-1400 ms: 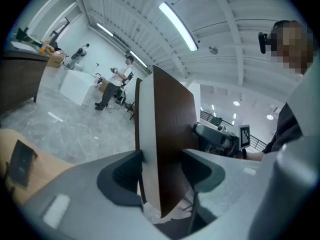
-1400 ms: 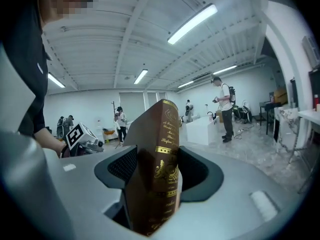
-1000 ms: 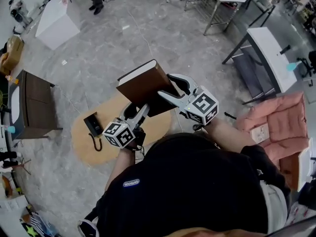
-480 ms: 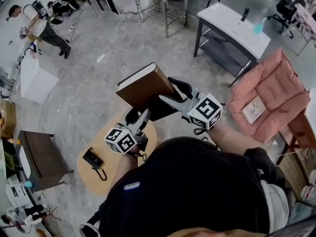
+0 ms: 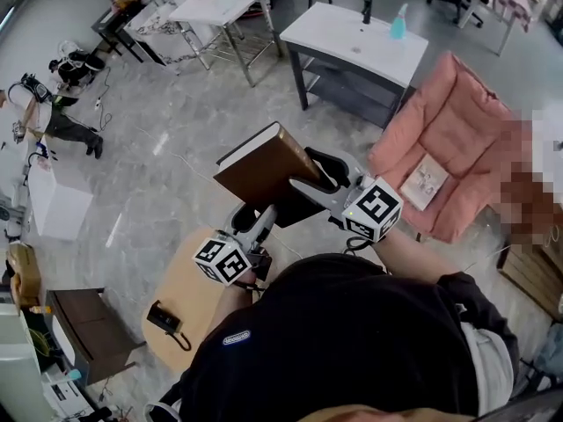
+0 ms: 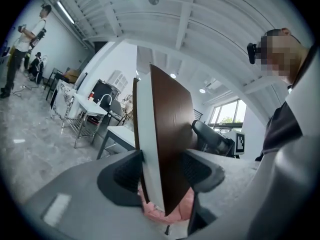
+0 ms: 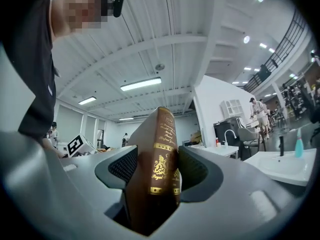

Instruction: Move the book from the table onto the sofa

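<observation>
We have the thick brown hardcover book (image 5: 264, 165), gilt lettering on its spine, off the table and up in the air, carried between both claws. The left gripper (image 5: 261, 214) is clamped on the near end with a pad on each cover. The right gripper (image 5: 310, 172) is closed about halfway onto the spine end, its pads pressing both covers, so neither claw is empty. In our judgement the lift is done. What is left is the carry to the salmon-pink padded sofa (image 5: 457, 121), well apart to the right, and setting the book down on its seat, where a small pale square item (image 5: 425, 181) already lies. The round light-wood table (image 5: 180, 284), low on our left side, shows a black handset with a cord (image 5: 165, 318). Around us is a large workshop-like room with a grey marbled floor (image 5: 176, 161). A white-topped table (image 5: 347, 33) on a dark frame carries a teal spray bottle (image 5: 398, 22); more white tables stand farther off, and another person (image 5: 62, 123) is at the left edge.
</observation>
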A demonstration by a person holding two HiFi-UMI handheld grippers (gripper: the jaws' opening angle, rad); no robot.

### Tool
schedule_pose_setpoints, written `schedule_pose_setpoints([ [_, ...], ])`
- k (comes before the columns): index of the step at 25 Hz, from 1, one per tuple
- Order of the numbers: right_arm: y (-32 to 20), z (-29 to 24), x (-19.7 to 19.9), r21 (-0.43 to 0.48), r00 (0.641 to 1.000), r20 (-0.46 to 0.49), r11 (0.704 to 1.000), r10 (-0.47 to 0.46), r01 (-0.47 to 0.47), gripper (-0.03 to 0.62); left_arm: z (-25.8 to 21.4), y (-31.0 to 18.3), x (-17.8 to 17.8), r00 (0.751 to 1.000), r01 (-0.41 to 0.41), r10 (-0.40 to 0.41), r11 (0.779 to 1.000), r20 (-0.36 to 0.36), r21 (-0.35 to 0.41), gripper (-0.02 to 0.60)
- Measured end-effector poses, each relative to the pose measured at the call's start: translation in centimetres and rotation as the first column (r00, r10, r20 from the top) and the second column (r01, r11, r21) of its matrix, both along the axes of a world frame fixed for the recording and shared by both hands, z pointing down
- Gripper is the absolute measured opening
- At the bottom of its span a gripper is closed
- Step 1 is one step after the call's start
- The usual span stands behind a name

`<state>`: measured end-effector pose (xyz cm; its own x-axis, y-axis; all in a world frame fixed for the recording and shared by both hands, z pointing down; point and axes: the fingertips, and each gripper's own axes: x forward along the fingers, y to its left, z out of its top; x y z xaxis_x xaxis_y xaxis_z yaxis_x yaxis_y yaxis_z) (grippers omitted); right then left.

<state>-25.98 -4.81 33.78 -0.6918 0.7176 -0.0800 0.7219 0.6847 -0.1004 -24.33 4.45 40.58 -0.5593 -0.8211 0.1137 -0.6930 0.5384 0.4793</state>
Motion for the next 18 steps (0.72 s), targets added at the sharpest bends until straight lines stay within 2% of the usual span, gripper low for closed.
schedule_pose_setpoints([
  [4,-6.2,0.2,0.6,-0.015,0.997,0.004,0.997,0.075,-0.075,0.276,0.2,-6.0,-0.2,0.997,-0.082,0.082,0.997,-0.004,-0.009,0.255],
  [7,-10.8,0.1,1.3,-0.030,0.988,0.010,0.987,0.156,-0.156,0.275,0.0,-10.5,-0.4,0.986,-0.169,0.169,0.985,0.009,-0.026,0.253],
  [13,-17.7,0.4,3.6,-0.061,0.953,-0.007,0.951,0.304,-0.304,0.273,-0.3,-17.3,0.4,0.950,-0.311,0.313,0.949,0.018,-0.055,0.253],
  [18,-20.7,0.6,4.1,-0.063,0.915,-0.018,0.913,0.403,-0.403,0.273,0.2,-20.5,-0.2,0.913,-0.408,0.408,0.912,0.005,-0.042,0.253],
])
